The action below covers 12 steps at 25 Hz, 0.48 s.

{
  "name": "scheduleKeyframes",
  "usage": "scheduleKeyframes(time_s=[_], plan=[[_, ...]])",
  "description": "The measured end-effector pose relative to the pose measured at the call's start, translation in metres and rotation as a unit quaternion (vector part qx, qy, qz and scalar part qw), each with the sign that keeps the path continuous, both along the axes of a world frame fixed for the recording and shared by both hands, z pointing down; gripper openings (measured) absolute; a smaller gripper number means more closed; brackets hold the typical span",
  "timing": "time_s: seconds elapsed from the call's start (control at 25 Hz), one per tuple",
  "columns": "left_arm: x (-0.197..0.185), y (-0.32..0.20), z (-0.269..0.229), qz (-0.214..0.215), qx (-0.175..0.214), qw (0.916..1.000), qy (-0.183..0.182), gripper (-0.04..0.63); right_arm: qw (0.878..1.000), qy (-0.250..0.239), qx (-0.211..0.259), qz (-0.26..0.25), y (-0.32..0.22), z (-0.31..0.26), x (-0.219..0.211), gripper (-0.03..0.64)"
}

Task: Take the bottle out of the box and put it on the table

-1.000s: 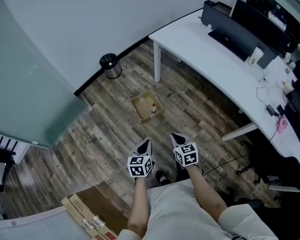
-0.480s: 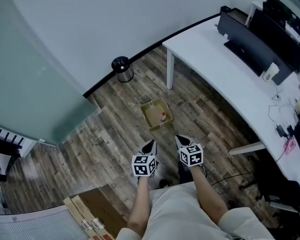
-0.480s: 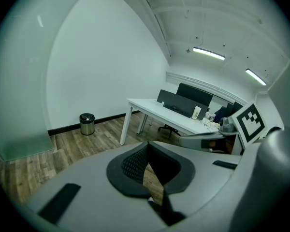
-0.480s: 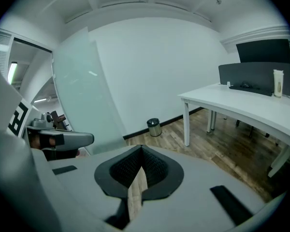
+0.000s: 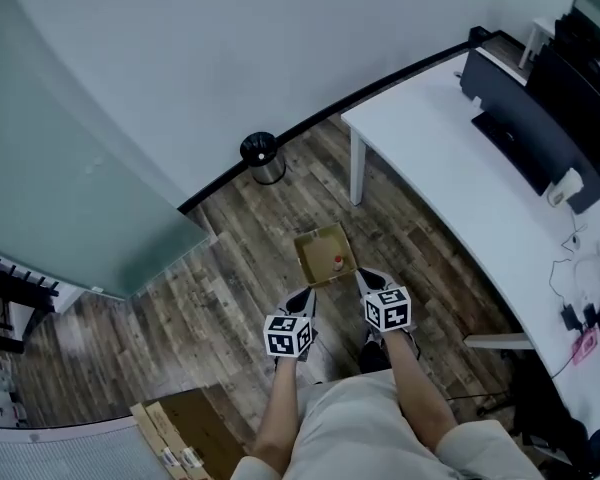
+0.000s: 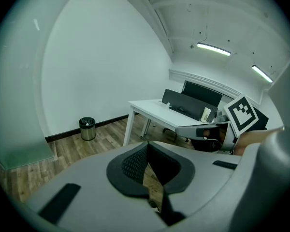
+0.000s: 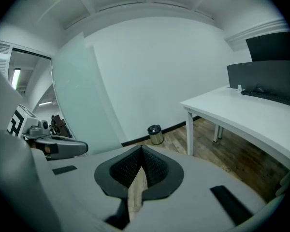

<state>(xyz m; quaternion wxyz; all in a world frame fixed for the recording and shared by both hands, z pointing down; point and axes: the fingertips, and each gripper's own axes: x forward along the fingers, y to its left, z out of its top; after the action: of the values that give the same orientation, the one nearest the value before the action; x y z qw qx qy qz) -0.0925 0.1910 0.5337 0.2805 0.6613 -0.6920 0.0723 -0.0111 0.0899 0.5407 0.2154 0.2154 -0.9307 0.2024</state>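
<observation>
Head view: small open cardboard box [image 5: 320, 245] on the wood floor [image 5: 230, 268], well apart from the white table [image 5: 450, 158]. The bottle [image 5: 338, 263], red-capped, stands upright inside the box at its right side. Left gripper [image 5: 302, 297] and right gripper [image 5: 367, 279] are held side by side, tips just short of the box's near edge and touching nothing. A waste bin [image 5: 263, 158] sits by the wall.

Left gripper view: jaws clenched, tips meeting, nothing between them. The right gripper's marker cube [image 6: 241, 113] is at right; table and bin [image 6: 87, 128] lie beyond.

Right gripper view: jaws clenched, empty. The left gripper [image 7: 58, 147] shows at left; bin [image 7: 155, 134] and table [image 7: 251, 112] are ahead.
</observation>
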Motion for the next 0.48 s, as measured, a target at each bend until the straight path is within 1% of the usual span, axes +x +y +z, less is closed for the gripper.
scheduleKeyframes(time_s=[0.16, 0.28, 0.4, 0.48], plan=[[-0.001, -0.049, 0.0, -0.015, 0.0, 0.9999, 0.001, 0.014, 0.999, 0.006, 0.012, -0.037, -0.045, -0.002, -0.007, 0.038], [0.001, -0.08, 0.003, -0.036, 0.003, 0.9993, 0.004, 0.014, 0.998, 0.007, 0.014, -0.055, -0.077, -0.001, -0.004, 0.04], [0.003, -0.099, 0.003, -0.06, 0.01, 0.9981, 0.008, 0.014, 0.998, 0.004, 0.006, -0.062, -0.098, 0.005, 0.004, 0.038], [0.002, -0.107, 0.005, -0.074, 0.013, 0.9971, 0.01, 0.014, 0.998, -0.005, -0.001, -0.056, -0.111, 0.01, 0.008, 0.038]])
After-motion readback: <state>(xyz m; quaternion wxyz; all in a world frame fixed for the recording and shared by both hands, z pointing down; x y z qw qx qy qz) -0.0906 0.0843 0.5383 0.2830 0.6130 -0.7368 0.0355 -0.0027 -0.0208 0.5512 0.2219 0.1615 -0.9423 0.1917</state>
